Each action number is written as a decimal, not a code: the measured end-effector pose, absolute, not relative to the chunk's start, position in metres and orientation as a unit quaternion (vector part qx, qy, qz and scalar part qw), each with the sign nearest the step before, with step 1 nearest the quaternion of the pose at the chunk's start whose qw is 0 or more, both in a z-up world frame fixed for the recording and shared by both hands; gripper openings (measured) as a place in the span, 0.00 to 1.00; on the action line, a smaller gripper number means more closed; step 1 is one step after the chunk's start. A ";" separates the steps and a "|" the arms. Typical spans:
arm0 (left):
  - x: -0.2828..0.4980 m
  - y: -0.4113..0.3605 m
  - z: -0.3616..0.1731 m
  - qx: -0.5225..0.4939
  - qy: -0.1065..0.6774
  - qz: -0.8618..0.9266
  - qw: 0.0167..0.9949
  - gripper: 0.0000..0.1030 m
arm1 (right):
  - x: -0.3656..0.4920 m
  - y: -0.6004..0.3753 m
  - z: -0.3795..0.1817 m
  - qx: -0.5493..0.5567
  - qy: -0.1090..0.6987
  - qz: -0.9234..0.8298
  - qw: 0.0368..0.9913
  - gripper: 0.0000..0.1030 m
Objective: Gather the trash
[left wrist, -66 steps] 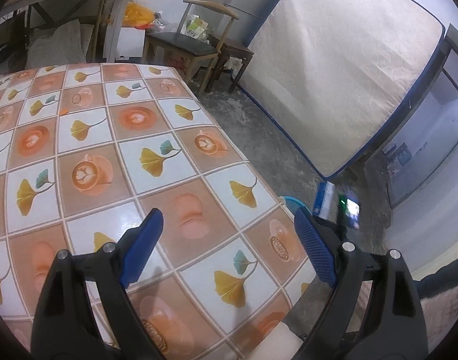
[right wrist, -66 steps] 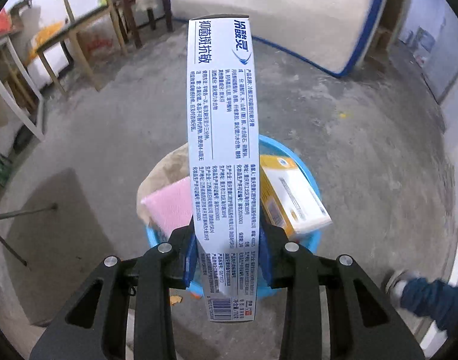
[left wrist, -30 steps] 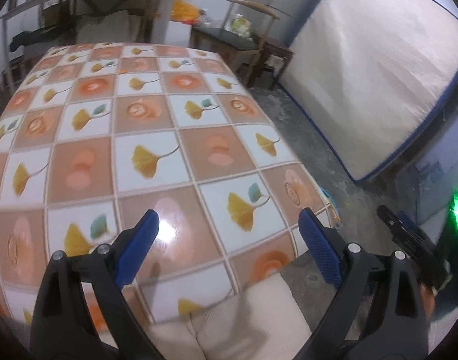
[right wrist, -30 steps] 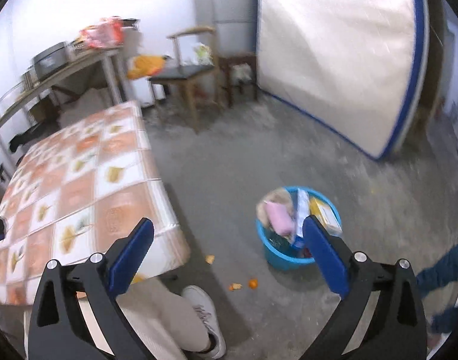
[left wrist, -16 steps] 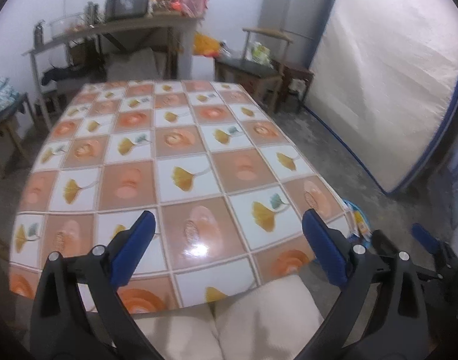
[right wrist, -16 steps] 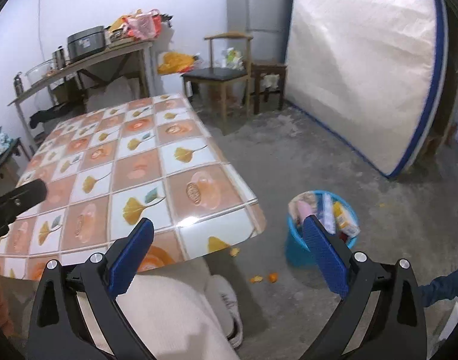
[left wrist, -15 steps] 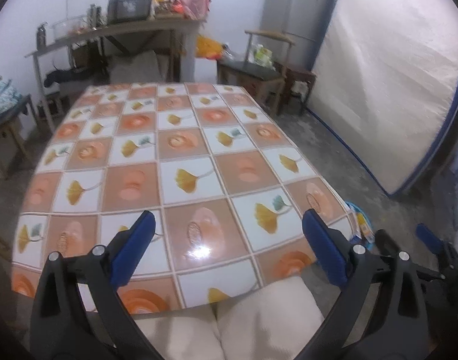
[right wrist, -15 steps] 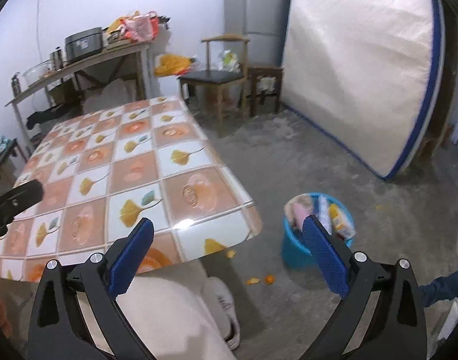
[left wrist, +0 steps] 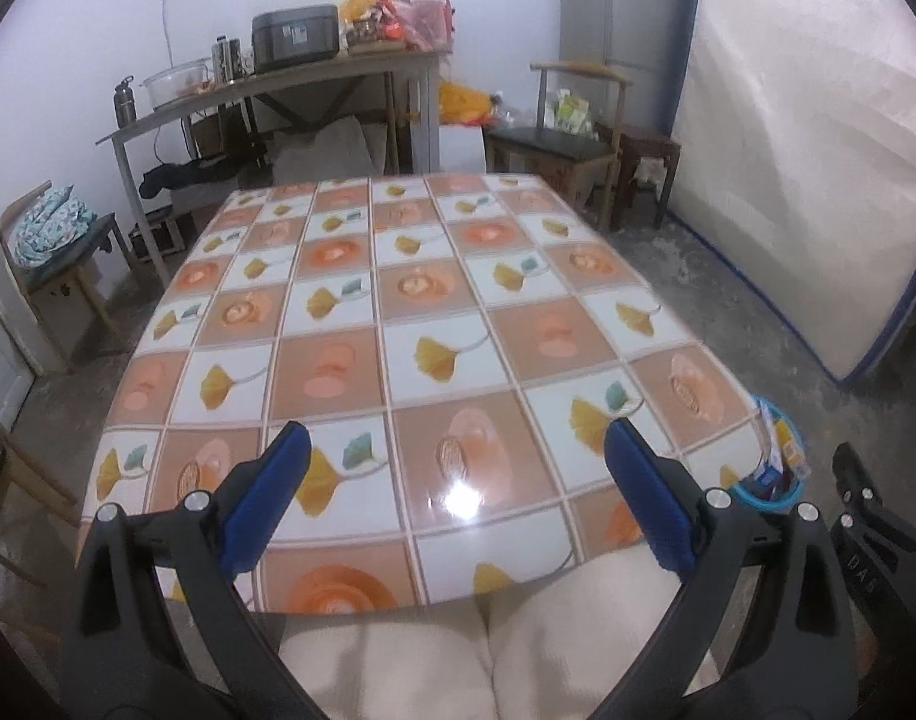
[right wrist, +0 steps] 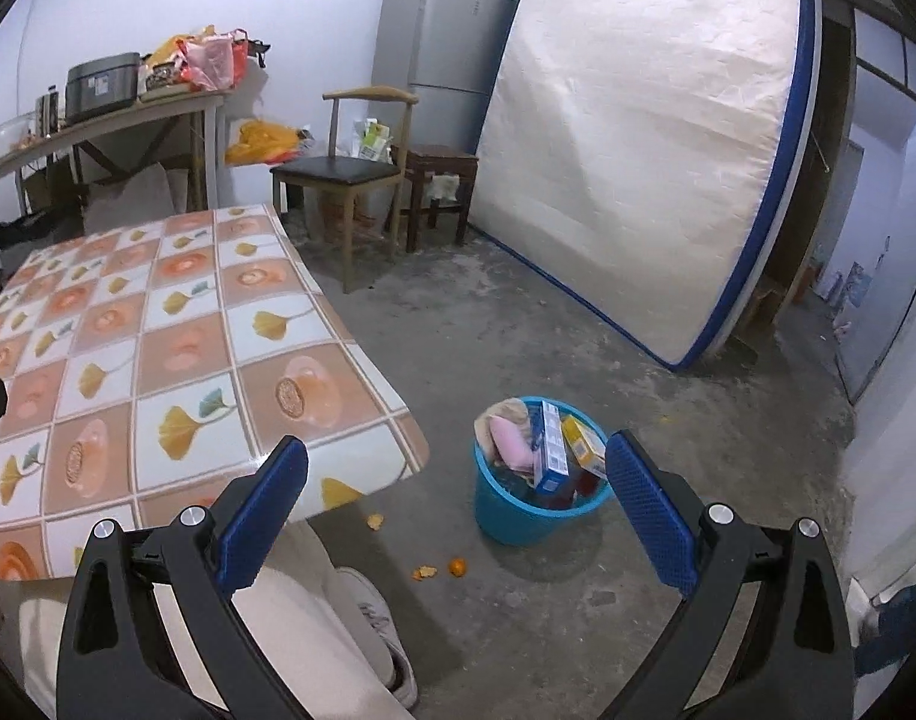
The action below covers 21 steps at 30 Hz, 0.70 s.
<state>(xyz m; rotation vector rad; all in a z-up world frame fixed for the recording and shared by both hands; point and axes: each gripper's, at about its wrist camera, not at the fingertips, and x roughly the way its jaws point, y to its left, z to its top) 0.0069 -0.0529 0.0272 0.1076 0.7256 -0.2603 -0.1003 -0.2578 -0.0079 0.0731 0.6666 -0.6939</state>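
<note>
Right gripper point(right wrist: 456, 507), jaws spread wide with nothing between them, is held above the concrete floor point(right wrist: 517, 324). Beyond it a blue bucket point(right wrist: 517, 519) stands on the floor just beside the table point(right wrist: 158, 324) corner, holding a toothpaste box point(right wrist: 549, 447) upright, a yellow box point(right wrist: 582, 444) and a pink item point(right wrist: 513, 443). Orange peel scraps point(right wrist: 440, 569) lie near the bucket. Left gripper point(left wrist: 458, 495), jaws likewise wide apart and empty, is held over the table's patterned cloth.

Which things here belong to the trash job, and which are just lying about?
Job: blue bin on the floor, holding the long box, yellow box and pink item; orange scraps nearby.
Just there: table, chair, mattress, fridge.
</note>
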 end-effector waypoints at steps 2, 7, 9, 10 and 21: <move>0.005 -0.054 0.023 0.060 0.360 -0.122 0.923 0.92 | -0.101 -0.259 -0.011 0.037 0.327 -0.335 0.883 0.94; 0.002 -0.056 0.020 0.068 0.359 -0.116 0.924 0.92 | -0.101 -0.263 -0.017 0.042 0.337 -0.341 0.876 0.94; 0.001 -0.057 0.020 0.072 0.358 -0.116 0.924 0.92 | -0.101 -0.264 -0.018 0.044 0.340 -0.341 0.875 0.94; 0.001 -0.058 0.019 0.074 0.359 -0.116 0.923 0.92 | -0.101 -0.264 -0.019 0.044 0.342 -0.342 0.874 0.94; 0.002 -0.057 0.017 0.076 0.369 -0.107 0.920 0.92 | -0.099 -0.263 -0.024 0.042 0.348 -0.344 0.871 0.94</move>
